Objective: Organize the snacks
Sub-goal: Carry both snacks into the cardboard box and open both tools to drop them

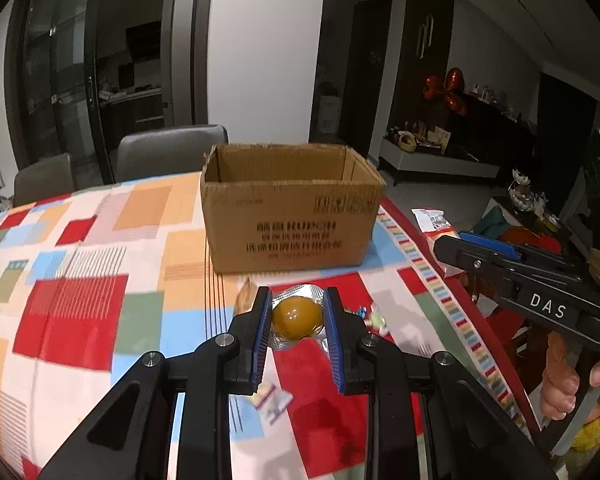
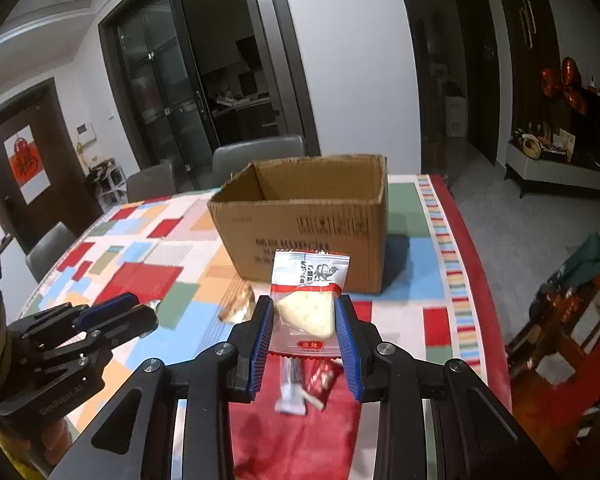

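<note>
An open cardboard box (image 1: 290, 220) stands on the patchwork tablecloth; it also shows in the right wrist view (image 2: 306, 220). My left gripper (image 1: 296, 320) is shut on a round yellow jelly cup (image 1: 297, 317) with a foil rim, held above the table short of the box. My right gripper (image 2: 303, 316) is shut on a clear-and-red packet with a pale wedge snack (image 2: 307, 304), held up before the box. The right gripper with its packet (image 1: 434, 220) shows at the right of the left wrist view. The left gripper (image 2: 116, 316) shows at the left of the right wrist view.
Small wrapped sweets lie on the cloth: one (image 1: 374, 318) right of the left gripper, one (image 1: 272, 400) under it, a brownish wrapper (image 2: 238, 304), and red and white ones (image 2: 304, 388) under the right gripper. Grey chairs (image 1: 168, 156) stand behind the table. The table edge (image 2: 472, 248) runs along the right.
</note>
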A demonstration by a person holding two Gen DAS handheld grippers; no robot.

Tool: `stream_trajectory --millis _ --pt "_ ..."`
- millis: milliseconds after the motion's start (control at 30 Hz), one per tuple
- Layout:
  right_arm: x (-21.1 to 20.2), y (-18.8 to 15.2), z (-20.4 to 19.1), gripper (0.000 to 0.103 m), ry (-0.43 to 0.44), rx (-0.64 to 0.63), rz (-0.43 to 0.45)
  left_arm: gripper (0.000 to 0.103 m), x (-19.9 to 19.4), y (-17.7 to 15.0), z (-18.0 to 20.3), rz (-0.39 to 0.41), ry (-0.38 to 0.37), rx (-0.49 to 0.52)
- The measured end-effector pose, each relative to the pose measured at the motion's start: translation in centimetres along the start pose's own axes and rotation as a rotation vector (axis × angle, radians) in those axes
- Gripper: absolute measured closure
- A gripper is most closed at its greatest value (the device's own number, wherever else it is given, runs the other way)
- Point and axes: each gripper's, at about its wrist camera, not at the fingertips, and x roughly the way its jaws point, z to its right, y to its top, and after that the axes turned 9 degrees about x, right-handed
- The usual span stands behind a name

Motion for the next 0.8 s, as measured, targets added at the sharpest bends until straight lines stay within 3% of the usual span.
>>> stream_trajectory --millis 400,800 --pt "3.8 6.5 -1.0 0.070 0.021 -0.015 0.051 0.077 3.1 8.1 -2.3 0.091 0.029 0.085" --pt "9.4 12.0 -0.7 0.070 0.000 -0.014 0.008 0.077 9.8 14.0 -5.4 0.043 -0.023 0.073"
